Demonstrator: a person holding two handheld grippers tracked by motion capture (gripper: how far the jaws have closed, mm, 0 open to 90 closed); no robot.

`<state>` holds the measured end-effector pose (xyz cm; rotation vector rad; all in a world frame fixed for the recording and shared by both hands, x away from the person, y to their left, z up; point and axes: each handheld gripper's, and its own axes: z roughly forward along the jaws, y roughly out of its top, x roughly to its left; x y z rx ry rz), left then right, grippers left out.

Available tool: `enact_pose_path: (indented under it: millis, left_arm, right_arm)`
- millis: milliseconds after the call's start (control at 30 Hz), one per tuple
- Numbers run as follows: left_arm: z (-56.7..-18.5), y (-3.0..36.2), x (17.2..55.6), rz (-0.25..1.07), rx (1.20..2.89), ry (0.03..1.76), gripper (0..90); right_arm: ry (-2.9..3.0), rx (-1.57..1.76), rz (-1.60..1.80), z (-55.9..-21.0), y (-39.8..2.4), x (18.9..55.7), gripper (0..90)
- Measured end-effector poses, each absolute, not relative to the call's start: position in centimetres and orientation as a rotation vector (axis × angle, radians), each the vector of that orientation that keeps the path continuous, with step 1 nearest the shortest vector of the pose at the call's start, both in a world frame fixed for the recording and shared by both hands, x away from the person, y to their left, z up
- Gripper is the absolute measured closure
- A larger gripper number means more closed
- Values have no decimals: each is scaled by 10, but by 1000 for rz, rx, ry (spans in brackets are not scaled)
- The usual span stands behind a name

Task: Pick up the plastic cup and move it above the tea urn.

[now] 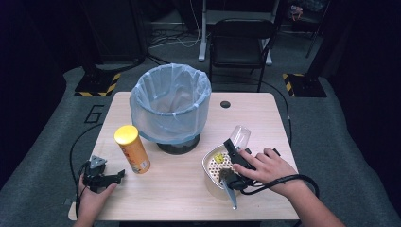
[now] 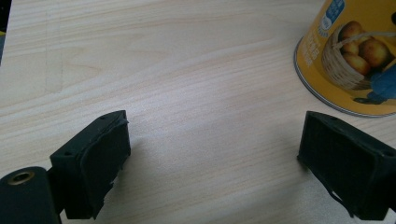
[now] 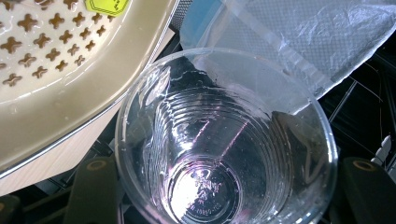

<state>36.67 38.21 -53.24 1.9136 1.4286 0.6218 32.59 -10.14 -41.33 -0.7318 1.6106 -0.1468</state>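
Observation:
My right gripper (image 1: pixel 232 145) is shut on a clear plastic cup (image 1: pixel 240 135) near its base, tilted with the mouth up and away over the table's right side. In the right gripper view the cup (image 3: pixel 219 149) looks empty, with one black jaw on each side of it. Just below it lies a beige perforated basket (image 1: pixel 210 166) with a yellow sticker; its rim (image 3: pixel 70 102) is close to the cup's left. My left gripper (image 1: pixel 119 176) rests low at the front left, open (image 2: pixel 212 154) and with nothing in it. An upright yellow chip can (image 1: pixel 133 149) stands to its right.
A bin lined with a pale blue bag (image 1: pixel 170 101) stands at the table's back centre; the bag (image 3: pixel 303 42) hangs just beyond the cup. A dark chair (image 1: pixel 239 45) is behind the table. A cable trails from the right gripper over the right edge.

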Motion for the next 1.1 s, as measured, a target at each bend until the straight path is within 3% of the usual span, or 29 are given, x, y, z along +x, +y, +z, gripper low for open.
enact_pose_path:
  millis: [1100]
  left_arm:
    - [-533, 382, 367, 619, 1907, 1428, 88]
  right_arm:
    - [1595, -772, -172, -408, -100, 324, 351]
